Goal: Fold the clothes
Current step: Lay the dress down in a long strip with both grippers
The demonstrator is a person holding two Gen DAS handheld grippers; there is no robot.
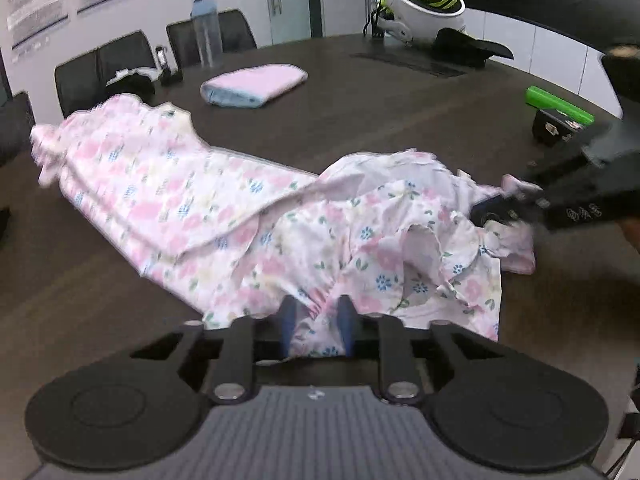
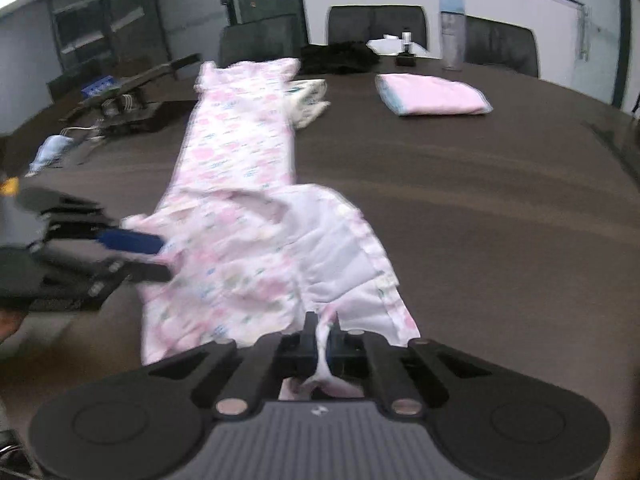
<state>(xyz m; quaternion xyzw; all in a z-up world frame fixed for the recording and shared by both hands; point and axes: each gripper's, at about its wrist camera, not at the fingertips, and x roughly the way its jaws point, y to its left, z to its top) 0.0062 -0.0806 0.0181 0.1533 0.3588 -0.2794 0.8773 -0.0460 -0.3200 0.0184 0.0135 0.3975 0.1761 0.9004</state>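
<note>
A pink floral garment [image 1: 224, 216] lies stretched along the dark table [image 1: 400, 120], its near end bunched and partly turned over. My left gripper [image 1: 317, 320] is shut on a gathered edge of it near the table's front. The right gripper [image 1: 508, 208] grips the garment's other near corner at the right. In the right wrist view the garment [image 2: 240, 168] runs away from me, white lining [image 2: 340, 248] showing. My right gripper [image 2: 322, 336] is shut on a fold of it. The left gripper [image 2: 152, 256] holds the cloth at the left.
A folded pink and blue cloth [image 1: 256, 84] lies further back, also in the right wrist view [image 2: 432, 94]. A water bottle [image 1: 206, 26], a helmet [image 1: 428, 8], a green and black device [image 1: 560, 116], dark chairs [image 1: 104, 68] and a black clamp-like device [image 2: 128, 96] ring the table.
</note>
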